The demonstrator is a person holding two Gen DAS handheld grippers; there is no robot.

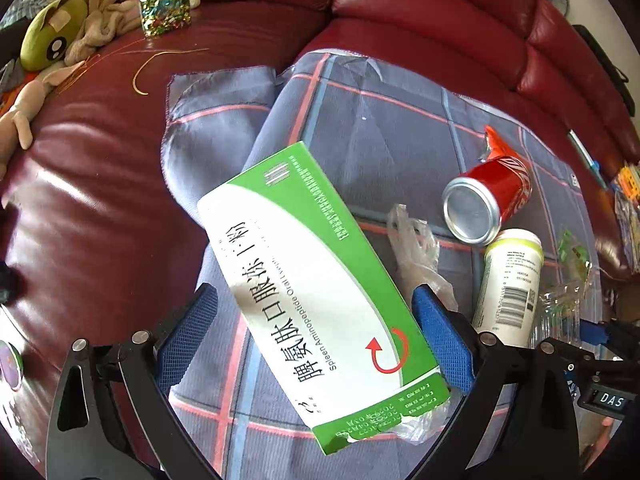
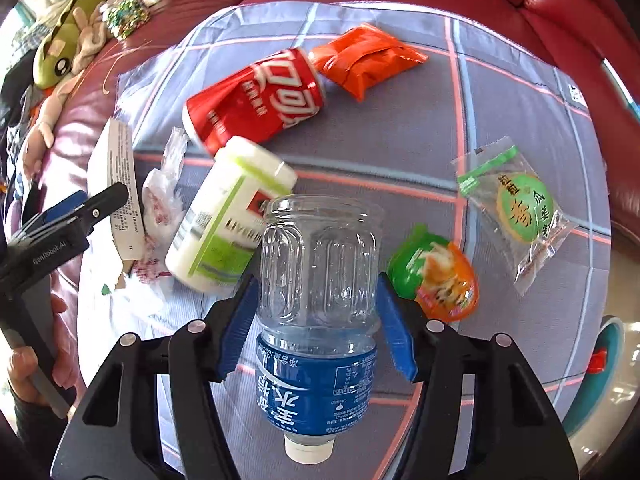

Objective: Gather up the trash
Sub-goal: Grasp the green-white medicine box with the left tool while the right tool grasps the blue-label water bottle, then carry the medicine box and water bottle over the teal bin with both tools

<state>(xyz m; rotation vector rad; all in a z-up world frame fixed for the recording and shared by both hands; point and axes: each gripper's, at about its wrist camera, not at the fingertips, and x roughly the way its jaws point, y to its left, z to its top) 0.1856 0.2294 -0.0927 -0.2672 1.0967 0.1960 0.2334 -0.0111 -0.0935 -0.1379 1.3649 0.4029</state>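
A green and white medicine box (image 1: 316, 280) lies on the plaid cloth (image 1: 380, 120), between the fingers of my left gripper (image 1: 314, 290). Its right pad is at the box's edge, while cloth shows between the left pad and the box, so the jaws stand open. My right gripper (image 2: 318, 278) is shut on a clear water bottle (image 2: 320, 256) with a blue label, cap towards the camera, both pads against its ribbed sides. A red cola can (image 2: 256, 100) and a white pill bottle (image 2: 228, 216) lie just beyond.
An orange packet (image 2: 364, 60), a green snack wrapper (image 2: 516, 204), a jelly cup (image 2: 436, 272) and a crumpled clear bag (image 1: 416, 252) lie on the cloth. The red leather sofa (image 1: 100, 200) surrounds it. Plush toys (image 1: 52, 28) and a jar (image 1: 165, 4) sit far left.
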